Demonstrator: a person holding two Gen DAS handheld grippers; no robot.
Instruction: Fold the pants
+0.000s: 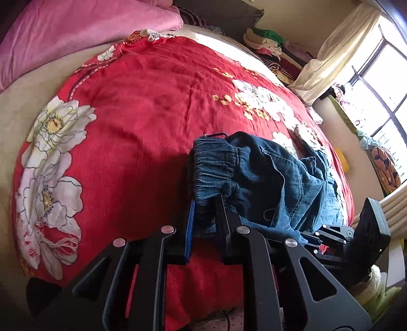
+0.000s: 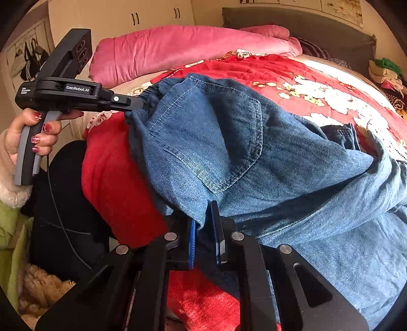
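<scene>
Blue denim pants (image 2: 254,157) with an elastic waistband (image 1: 213,168) lie bunched on a red flowered bedspread (image 1: 140,107). My left gripper (image 1: 206,203) is shut on the gathered waistband at its near end. In the right wrist view the left gripper (image 2: 137,103) shows from the side, gripping the waistband at the far left. My right gripper (image 2: 204,216) is shut on a fold of the denim just below the back pocket (image 2: 211,142). The right gripper's body (image 1: 366,234) shows at the right of the left wrist view.
A pink quilt (image 2: 183,48) lies rolled at the head of the bed. A pile of folded clothes (image 1: 269,48) sits at the far side by the curtain (image 1: 338,48) and window. A wardrobe (image 2: 122,17) stands behind. My legs in black (image 2: 66,203) stand at the bed's edge.
</scene>
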